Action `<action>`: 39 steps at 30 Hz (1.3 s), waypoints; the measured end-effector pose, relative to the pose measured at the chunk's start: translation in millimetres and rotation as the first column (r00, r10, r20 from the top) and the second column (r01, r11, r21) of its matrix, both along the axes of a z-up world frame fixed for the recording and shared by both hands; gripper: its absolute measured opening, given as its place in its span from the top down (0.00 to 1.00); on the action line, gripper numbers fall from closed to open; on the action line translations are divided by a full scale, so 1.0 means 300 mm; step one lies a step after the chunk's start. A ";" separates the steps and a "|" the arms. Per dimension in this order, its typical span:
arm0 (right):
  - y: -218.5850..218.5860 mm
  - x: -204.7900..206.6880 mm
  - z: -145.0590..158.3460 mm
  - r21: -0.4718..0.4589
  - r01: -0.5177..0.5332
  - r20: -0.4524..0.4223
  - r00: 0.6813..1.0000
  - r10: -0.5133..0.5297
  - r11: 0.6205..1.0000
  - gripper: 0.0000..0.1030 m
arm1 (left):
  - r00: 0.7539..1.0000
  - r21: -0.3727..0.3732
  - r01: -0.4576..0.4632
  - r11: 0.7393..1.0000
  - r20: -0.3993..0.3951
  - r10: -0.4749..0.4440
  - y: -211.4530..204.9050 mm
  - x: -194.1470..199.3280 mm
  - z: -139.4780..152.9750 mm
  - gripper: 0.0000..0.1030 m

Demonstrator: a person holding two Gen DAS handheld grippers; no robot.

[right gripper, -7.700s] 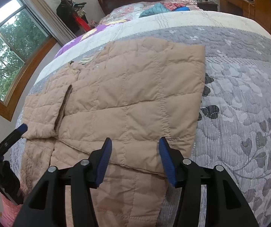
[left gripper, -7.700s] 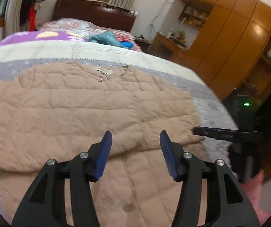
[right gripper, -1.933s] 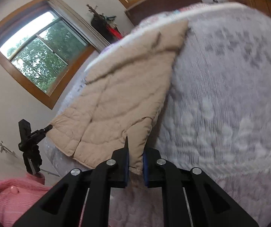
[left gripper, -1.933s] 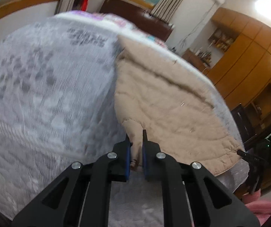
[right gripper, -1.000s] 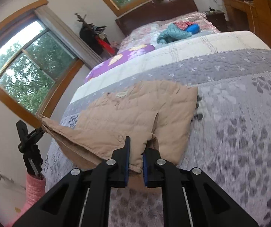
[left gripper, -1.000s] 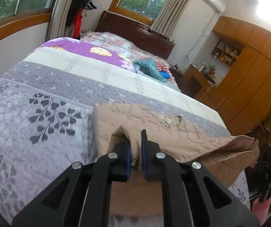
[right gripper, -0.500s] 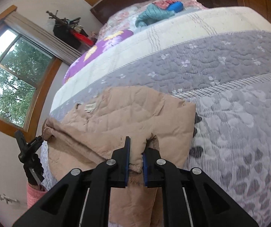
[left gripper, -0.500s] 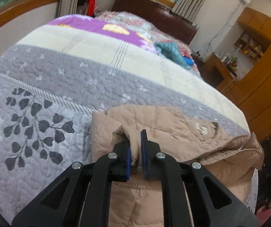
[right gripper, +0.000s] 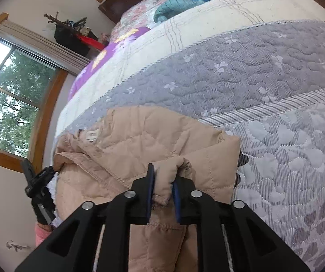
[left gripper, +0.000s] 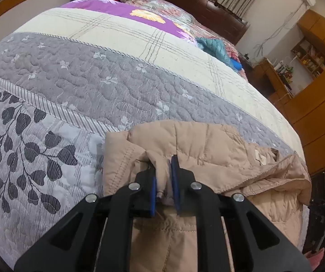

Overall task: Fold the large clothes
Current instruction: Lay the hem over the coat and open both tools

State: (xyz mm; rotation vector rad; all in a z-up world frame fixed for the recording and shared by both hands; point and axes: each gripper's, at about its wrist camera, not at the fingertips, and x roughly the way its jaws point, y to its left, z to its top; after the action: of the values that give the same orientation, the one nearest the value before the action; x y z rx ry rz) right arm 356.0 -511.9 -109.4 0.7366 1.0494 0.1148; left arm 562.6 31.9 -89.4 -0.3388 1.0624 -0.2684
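We hold the tan quilted jacket in both grippers over the bed. In the left wrist view our left gripper has its jaws pinched nearly together on a gathered fold of the jacket's edge, with blue pads pressing the cloth from each side. The jacket spreads from the jaws toward 2 o'clock, folded over itself, with a pale label showing near the collar. Its left edge lies on the grey quilt printed with dark leaves, which fills the frame from 8 to 10 o'clock.

In the right wrist view our right gripper is likewise clamped on a bunched fold of the jacket, its jaws narrowly parted by the thickness of the padding. The jacket runs from the jaws toward 10 o'clock, where the same label sits by the collar. The other gripper's black body shows at 8 o'clock at the jacket's far corner. A teal garment lies at the head of the bed at 12 o'clock, and a window shows at 9 o'clock.
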 end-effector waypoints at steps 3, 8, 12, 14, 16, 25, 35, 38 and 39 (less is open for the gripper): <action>-0.036 -0.037 0.013 0.091 0.005 0.033 0.999 -0.008 0.996 0.73 | 1.000 -0.096 0.008 0.995 -0.026 -0.010 0.040 0.004 0.017 0.81; -0.080 -0.118 0.060 0.075 0.050 0.081 0.995 -0.056 0.996 0.43 | 1.000 -0.218 -0.029 0.976 -0.016 0.027 0.133 -0.032 0.070 0.65; -0.030 -0.196 0.075 0.030 0.003 0.097 0.995 -0.006 1.000 0.44 | 1.000 -0.166 -0.002 0.986 0.011 0.004 0.163 -0.110 0.105 0.63; 0.023 -0.242 0.078 -0.008 -0.035 0.109 0.993 0.035 0.999 0.45 | 1.000 -0.118 0.019 0.993 0.010 -0.018 0.161 -0.158 0.098 0.62; 0.080 -0.292 0.065 -0.029 -0.067 0.114 0.991 0.070 0.997 0.47 | 0.998 -0.067 0.058 0.996 0.011 -0.057 0.153 -0.224 0.079 0.61; 0.206 -0.426 -0.061 -0.031 -0.132 0.068 0.989 0.134 0.991 0.56 | 0.993 -0.051 0.114 0.992 0.005 -0.114 0.155 -0.422 -0.026 0.53; 0.263 -0.423 0.020 -0.136 -0.121 0.110 0.985 0.136 0.983 0.91 | 0.994 0.052 0.076 0.996 0.078 -0.080 0.098 -0.487 0.019 0.88; 0.253 -0.433 0.029 -0.128 -0.109 0.115 0.986 0.124 0.986 0.91 | 0.994 0.023 0.070 0.997 0.084 -0.072 0.127 -0.506 0.028 0.89; 0.248 -0.431 0.016 -0.123 -0.109 0.105 0.987 0.122 0.986 0.91 | 0.994 0.032 0.074 0.997 0.076 -0.076 0.132 -0.507 0.015 0.90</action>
State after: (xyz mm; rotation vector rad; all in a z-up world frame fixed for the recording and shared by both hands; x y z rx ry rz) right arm 226.7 -437.6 -104.6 0.5569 0.9827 0.1909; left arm 410.6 71.5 -84.9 -0.2612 1.0032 -0.3303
